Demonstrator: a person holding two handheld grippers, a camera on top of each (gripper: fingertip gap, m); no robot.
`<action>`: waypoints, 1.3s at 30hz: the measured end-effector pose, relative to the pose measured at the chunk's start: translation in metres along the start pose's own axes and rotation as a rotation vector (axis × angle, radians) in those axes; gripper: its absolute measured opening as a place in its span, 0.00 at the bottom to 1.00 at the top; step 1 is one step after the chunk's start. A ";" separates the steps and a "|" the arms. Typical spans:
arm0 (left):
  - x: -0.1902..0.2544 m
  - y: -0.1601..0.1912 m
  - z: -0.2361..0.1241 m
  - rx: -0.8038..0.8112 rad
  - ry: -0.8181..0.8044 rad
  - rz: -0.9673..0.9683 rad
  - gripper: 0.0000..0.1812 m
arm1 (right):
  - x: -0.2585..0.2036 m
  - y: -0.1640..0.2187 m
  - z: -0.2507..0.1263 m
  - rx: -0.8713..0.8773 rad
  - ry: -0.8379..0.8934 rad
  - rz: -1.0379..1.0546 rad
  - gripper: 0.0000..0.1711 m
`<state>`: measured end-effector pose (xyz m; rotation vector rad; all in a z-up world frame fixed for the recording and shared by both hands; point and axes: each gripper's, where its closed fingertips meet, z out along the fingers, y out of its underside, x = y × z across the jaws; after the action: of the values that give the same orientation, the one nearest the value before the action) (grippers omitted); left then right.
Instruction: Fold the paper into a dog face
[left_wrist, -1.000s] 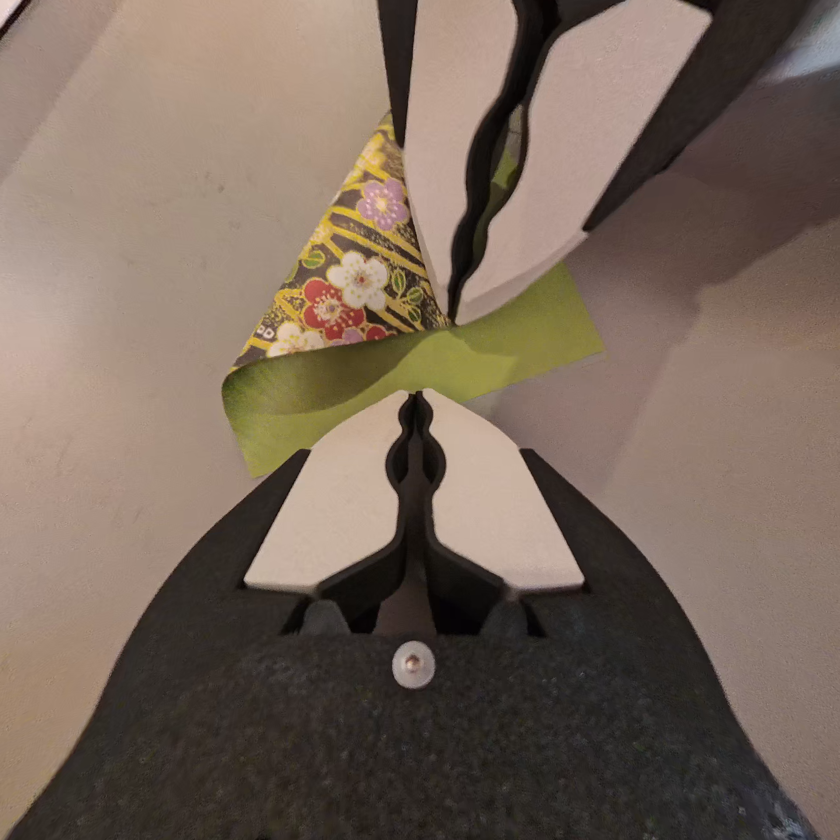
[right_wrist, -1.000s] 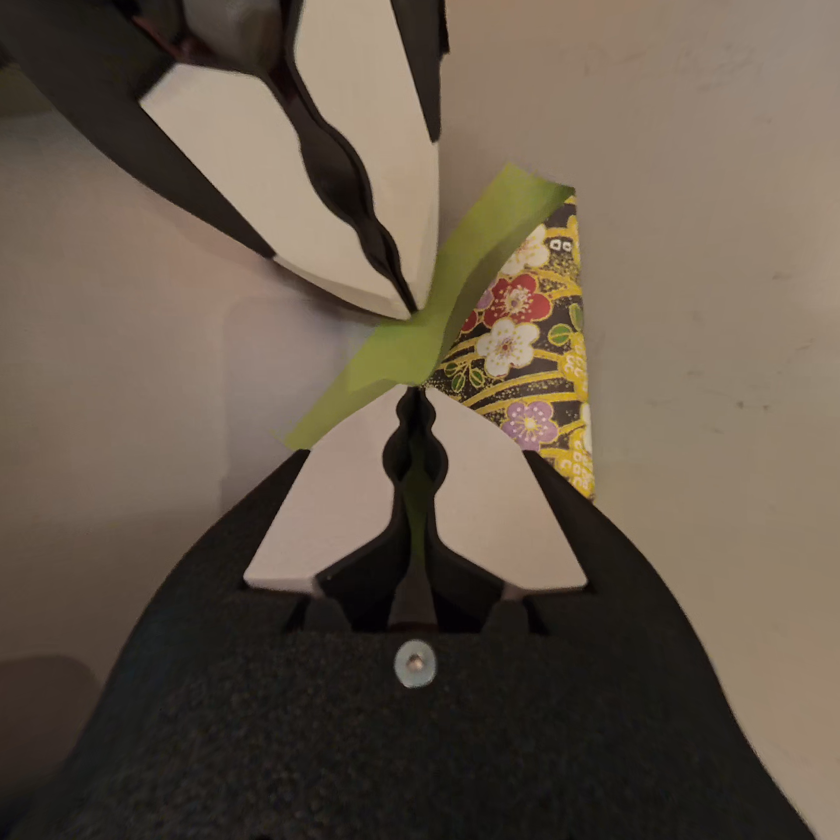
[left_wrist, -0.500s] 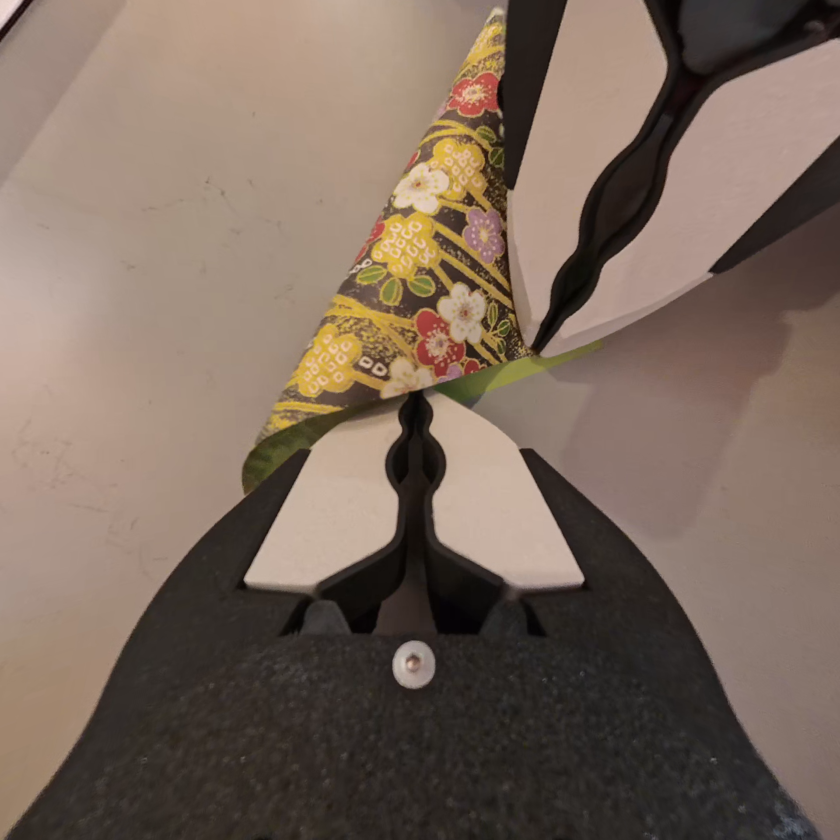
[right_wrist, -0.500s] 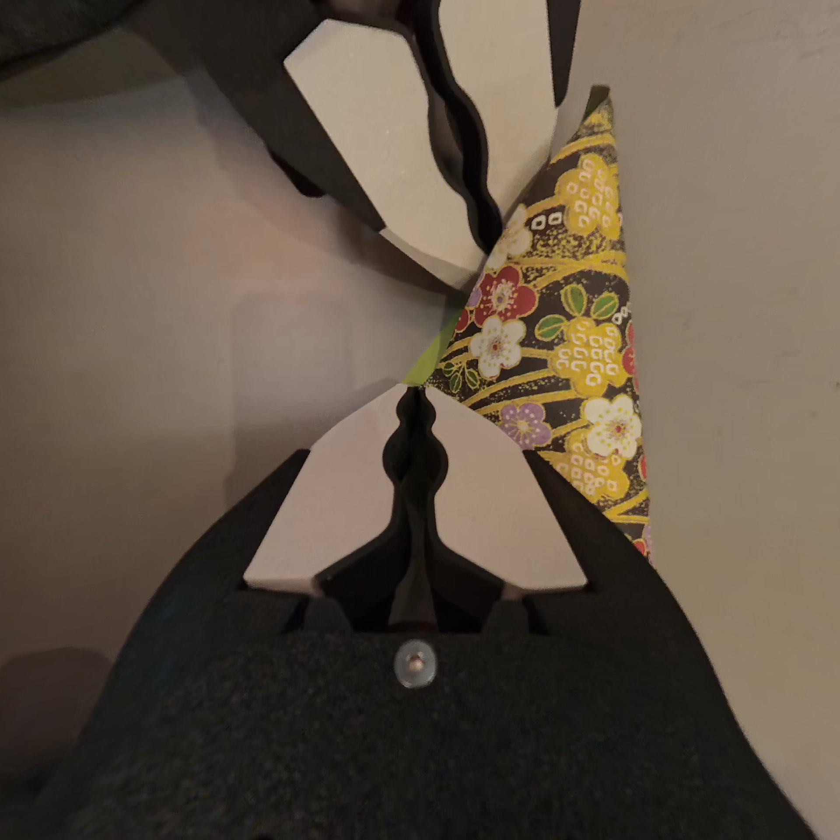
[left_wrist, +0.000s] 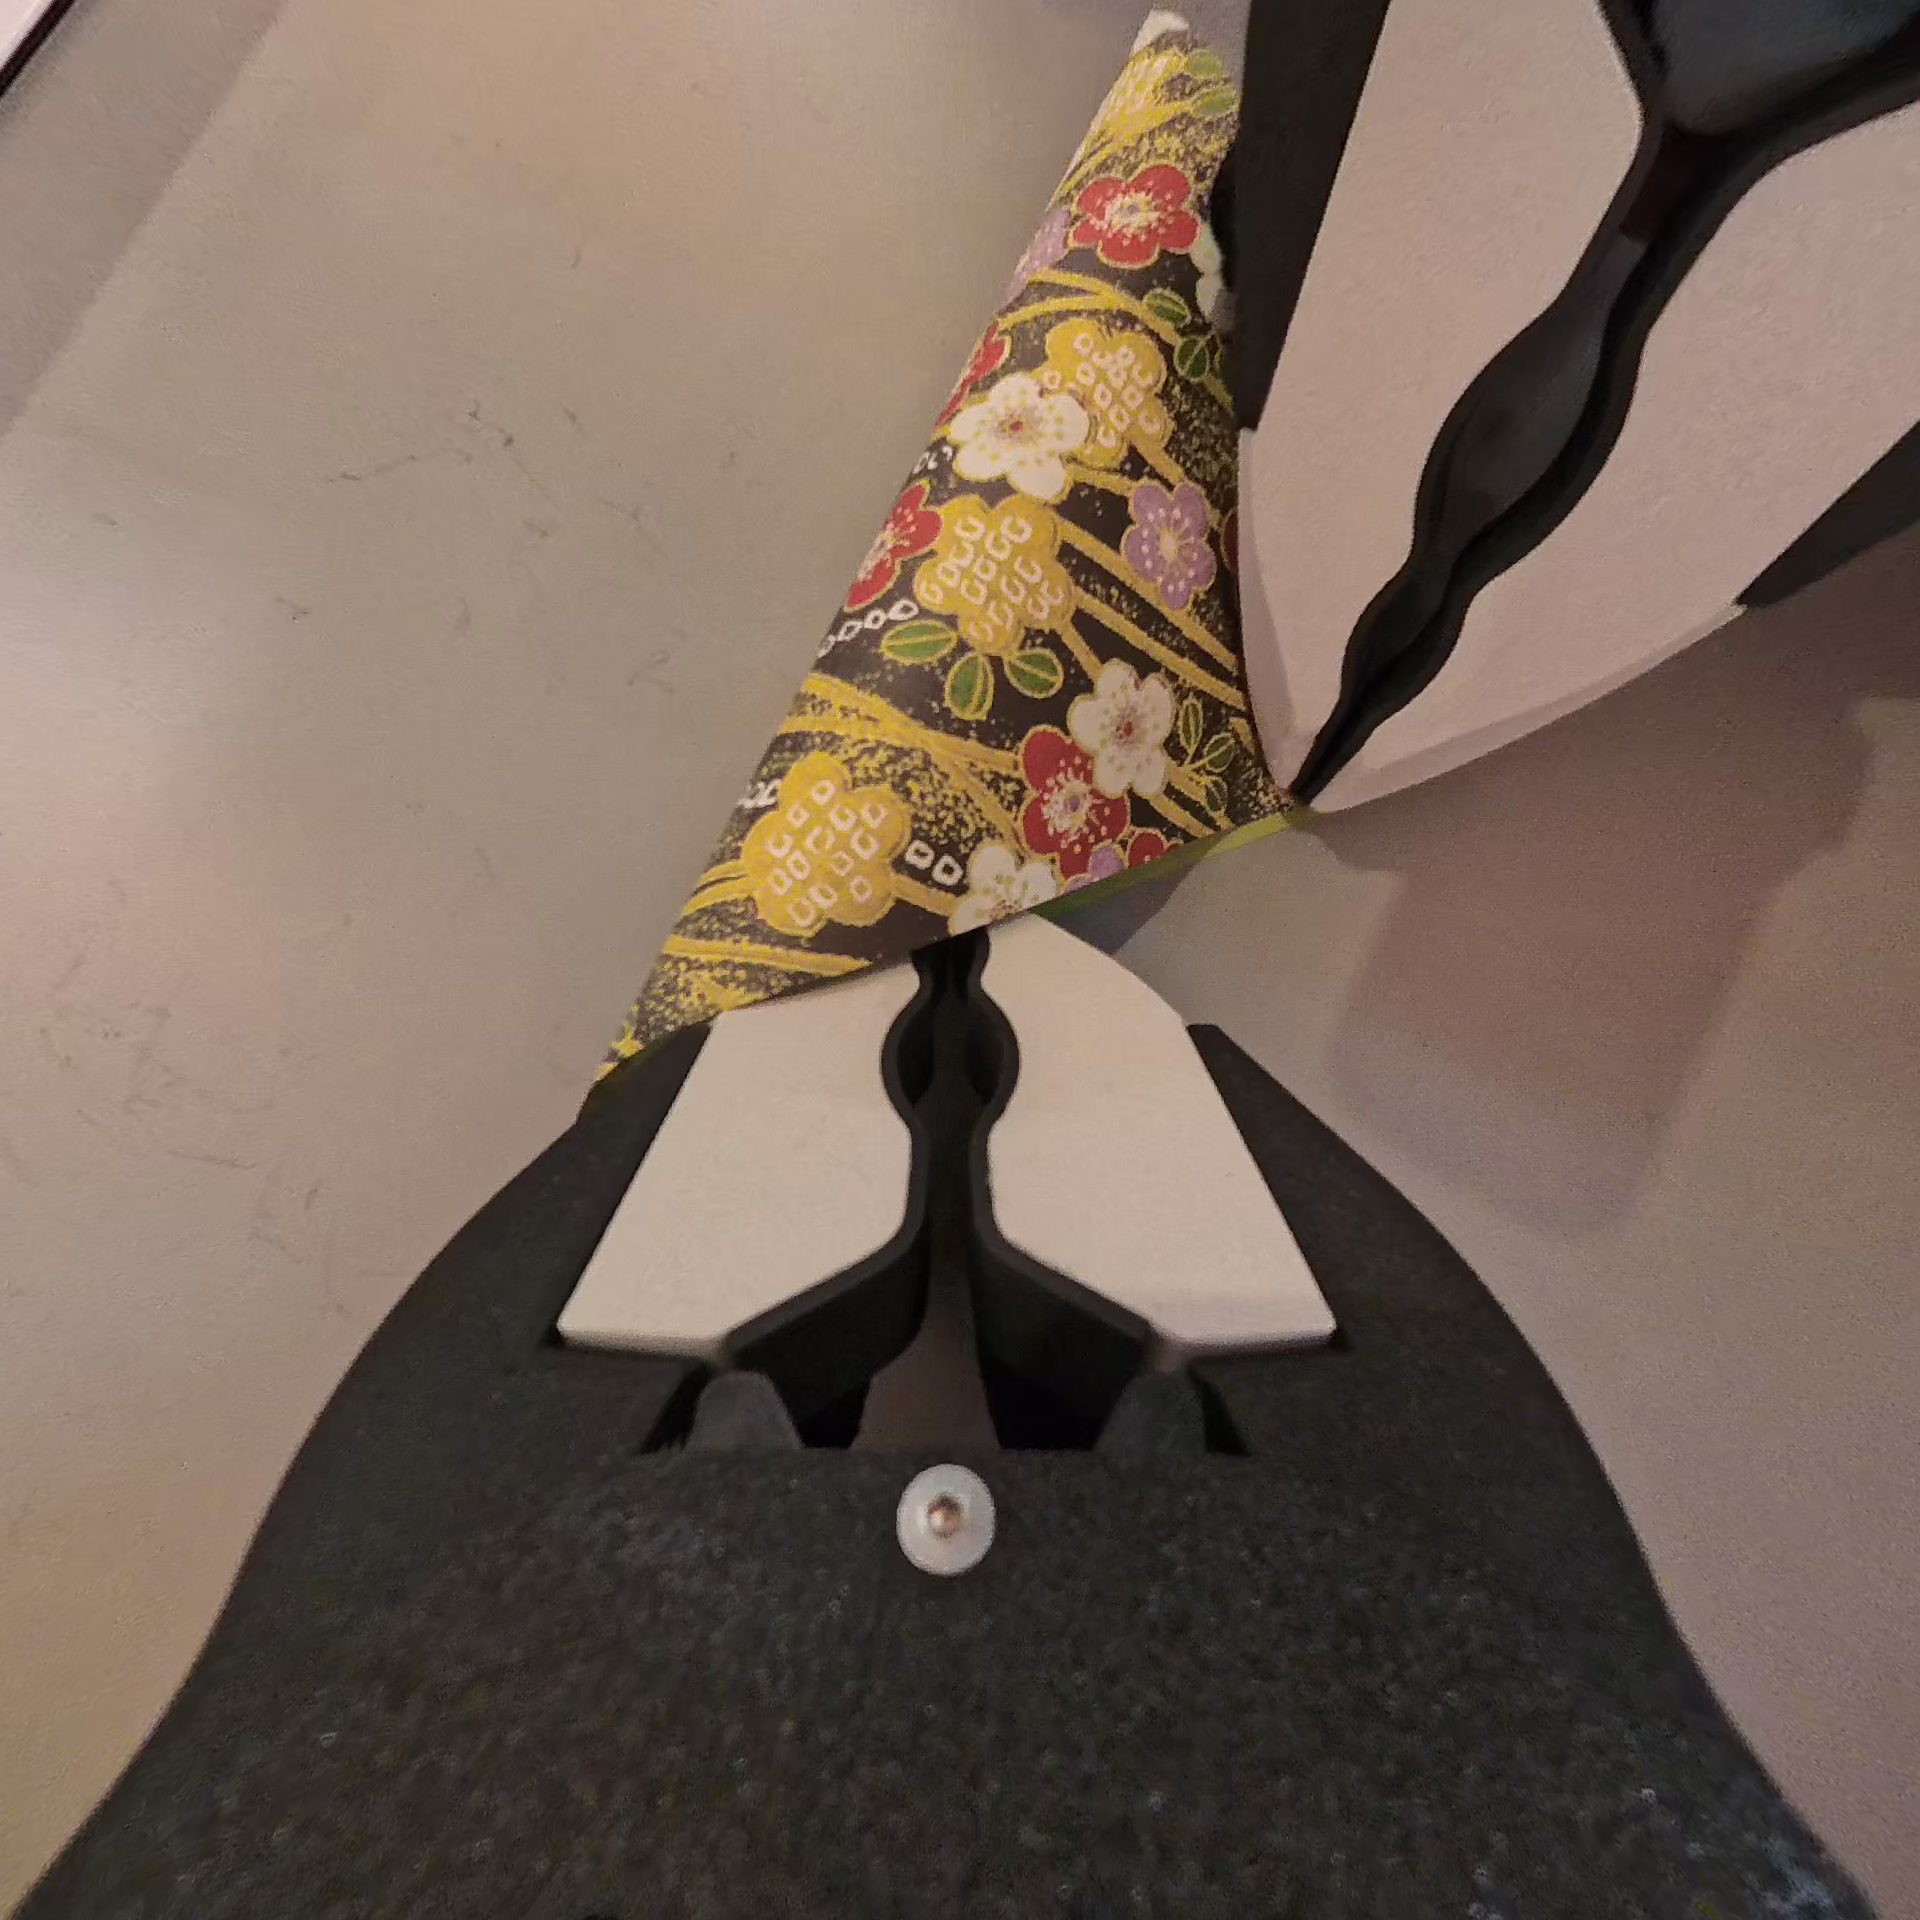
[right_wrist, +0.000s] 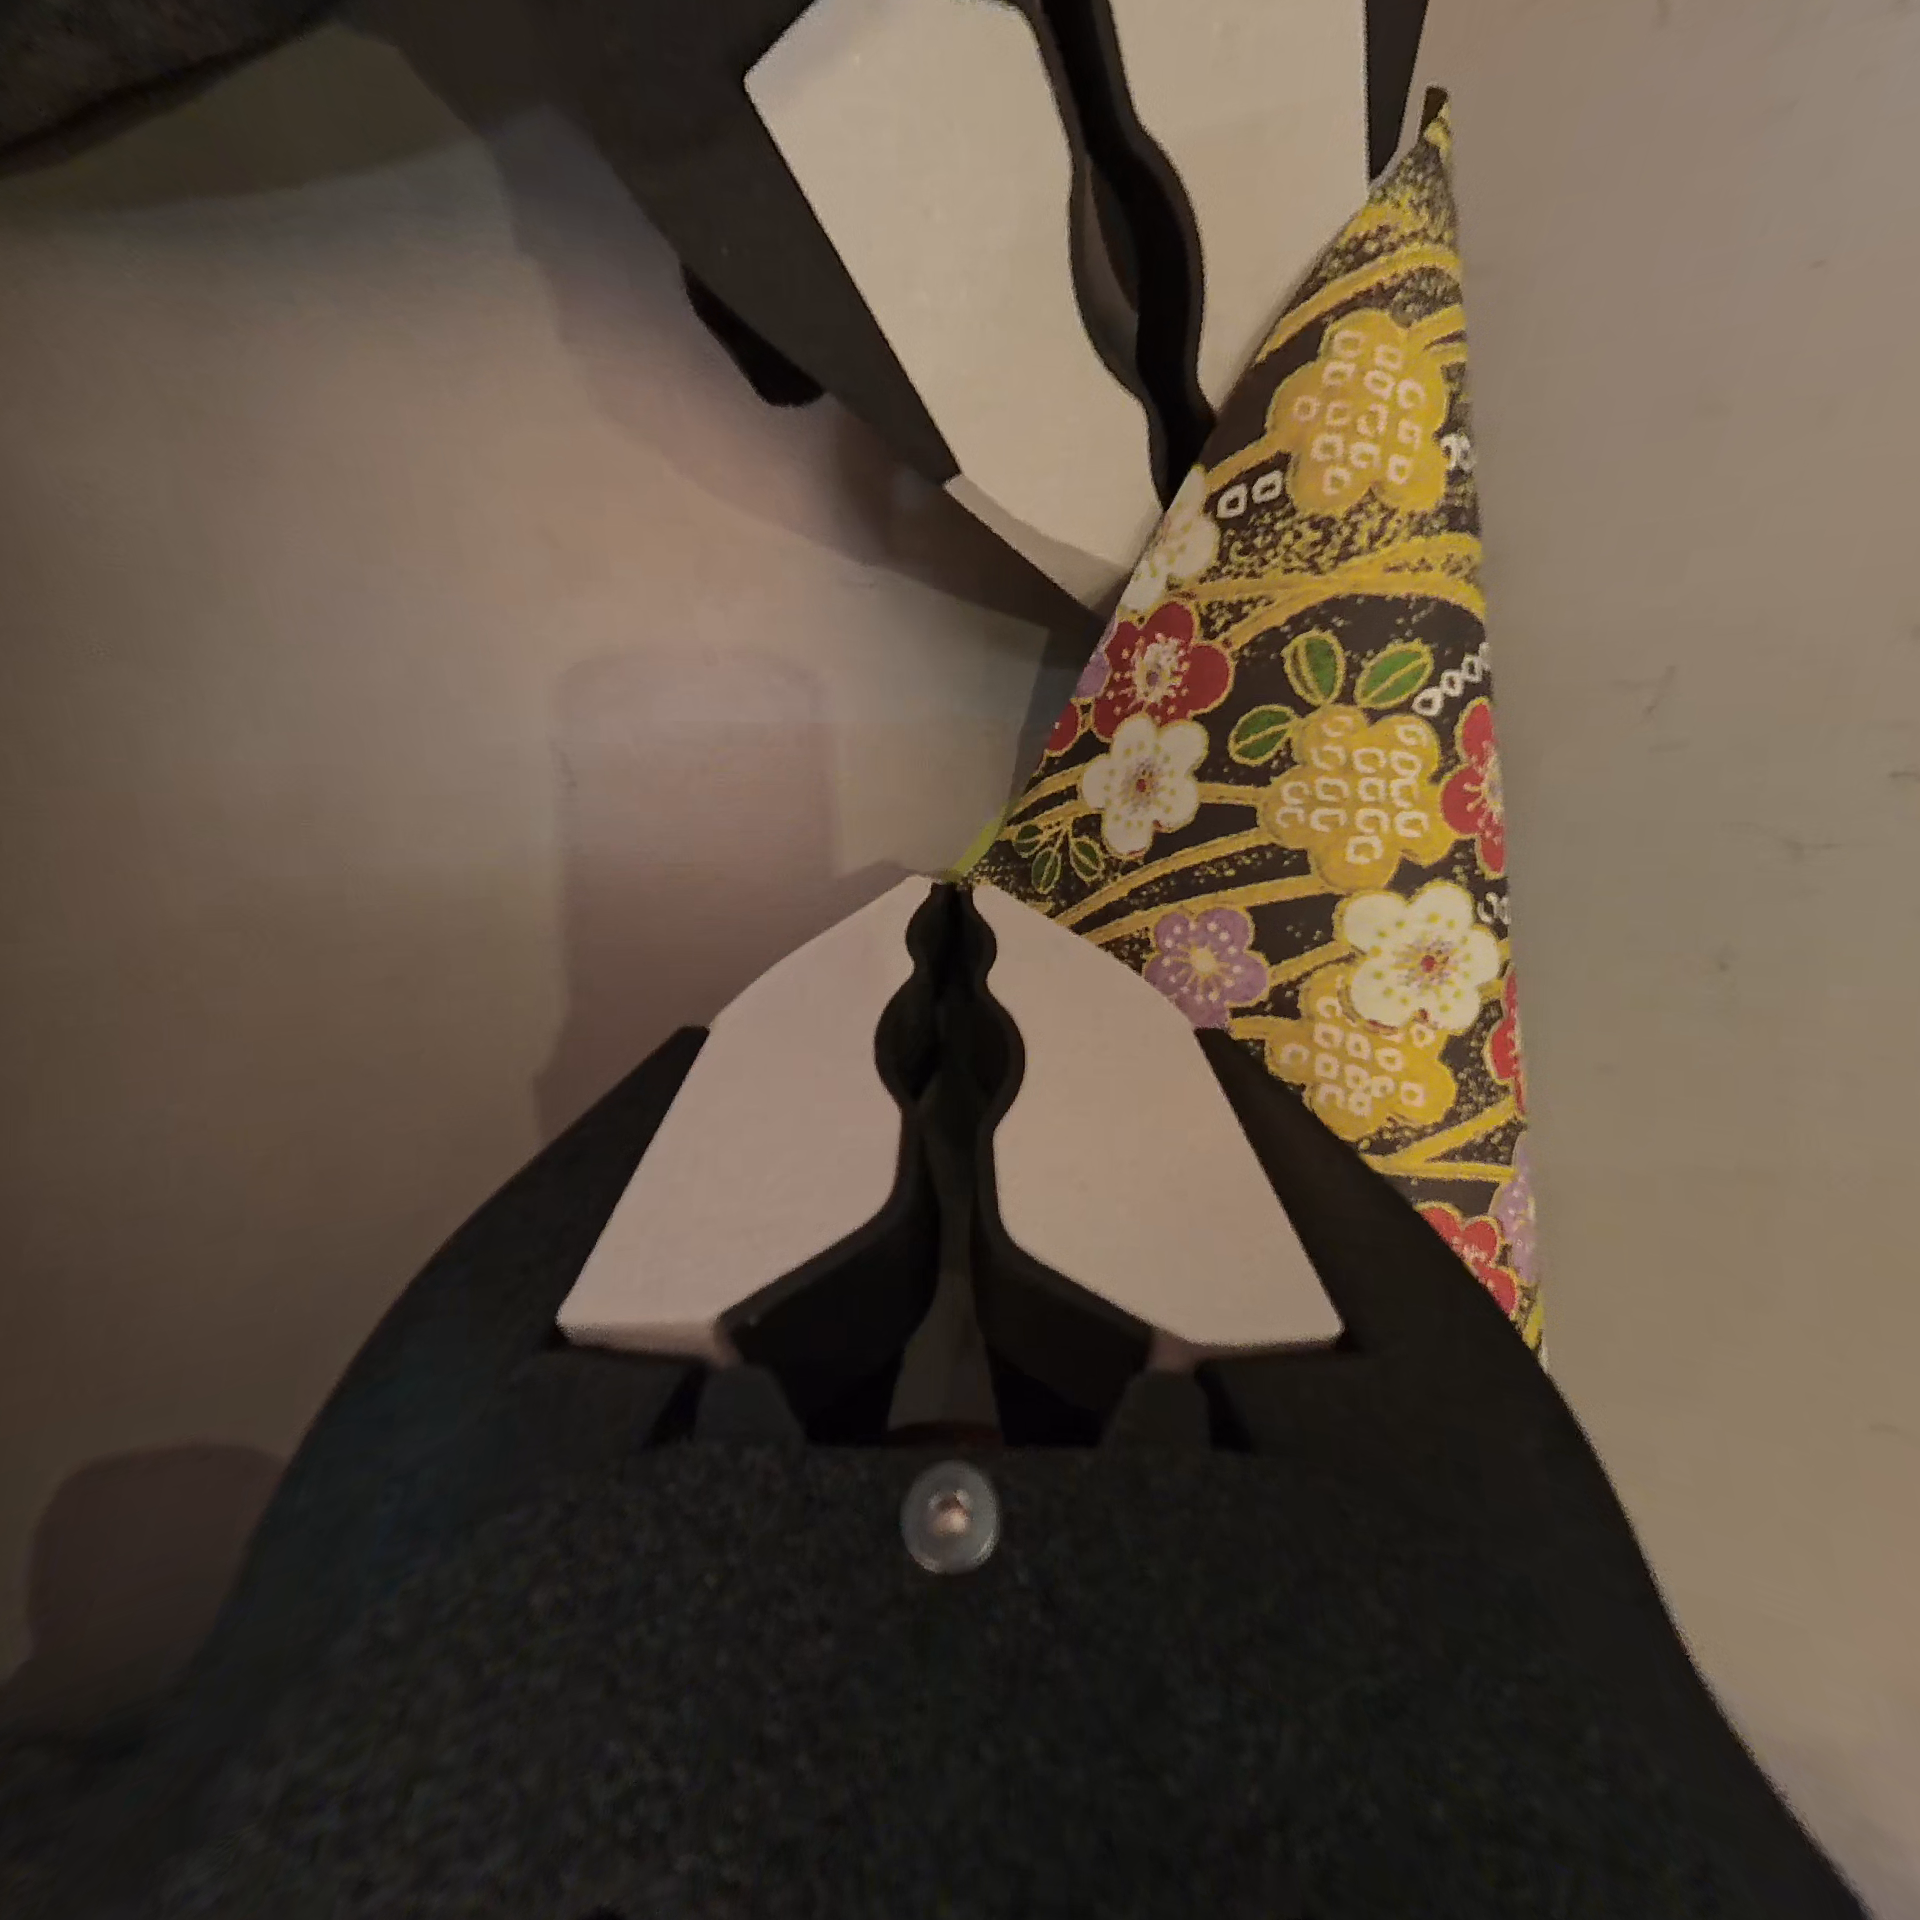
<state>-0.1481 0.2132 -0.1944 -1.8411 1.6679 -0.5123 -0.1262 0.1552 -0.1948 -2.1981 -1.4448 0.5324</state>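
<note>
Two grippers met on one sheet, and the coming move turned on how that sheet ran between them. Seen from the left wrist, the left gripper (left_wrist: 948, 940) had its jaws pressed together on the near bottom edge of the paper (left_wrist: 1023, 613), which rose up and away from its tips, slightly to the right, as a long floral cone with its narrow end far ahead. Just right of that, the right gripper (left_wrist: 1304, 784) came in from the upper right, its tips closed on the lower right corner of the sheet, where a thin sliver of the green underside showed. The table (left_wrist: 364, 520) lay bare to the left of the paper.

From the right wrist, the left gripper (right_wrist: 1179, 468) reached down from above, meeting the patterned face ahead of the camera. The right gripper (right_wrist: 948, 894) sat below it, jaws shut, pinching what looked like the sheet's near corner (the contact itself was tiny and dim, so I would not swear to how much paper lay inside). From those tips the paper (right_wrist: 1340, 748) ran up and to the right, its long axis almost upright in view.

Judged from this, both tools were equally close to the loose edge; the fold line ran away from them, toward the far point.
</note>
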 end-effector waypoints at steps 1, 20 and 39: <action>0.000 0.000 0.000 0.001 0.001 0.000 0.00 | 0.000 0.000 0.000 -0.002 -0.001 -0.001 0.00; 0.000 0.000 0.000 0.003 -0.003 0.004 0.00 | -0.005 0.001 0.000 0.019 -0.044 0.035 0.00; 0.015 -0.008 -0.062 0.125 0.006 -0.146 0.14 | -0.005 0.001 -0.001 0.113 -0.089 0.161 0.00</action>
<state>-0.1795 0.1882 -0.1448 -1.8795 1.4768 -0.6684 -0.1269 0.1502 -0.1941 -2.2367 -1.2537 0.7573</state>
